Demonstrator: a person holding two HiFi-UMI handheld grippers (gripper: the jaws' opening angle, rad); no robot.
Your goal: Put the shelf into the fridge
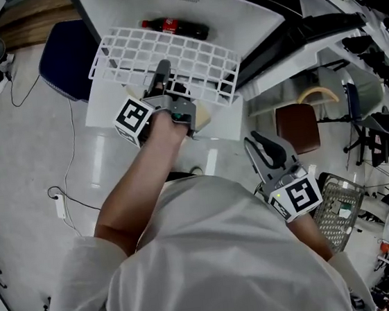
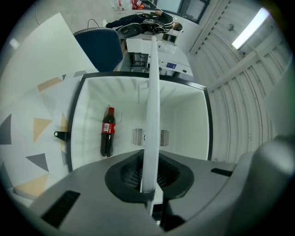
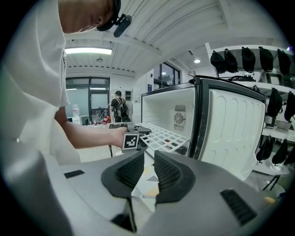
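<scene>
Left gripper view: left claw [image 2: 150, 177] clamps the shelf [image 2: 151, 92] by its rim outside the fridge [image 2: 184, 120]; the grid is likely light and stiff. Right claw [image 3: 144, 159] is narrow and empty.

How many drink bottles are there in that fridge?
1. A cola bottle lies inside the open fridge, just beyond the white shelf. Parts of the fridge are out of sight, so more may be hidden.

No wording can be read: the red label [image 2: 108, 127] on the bottle [image 2: 106, 144] is too small to make out.
</scene>
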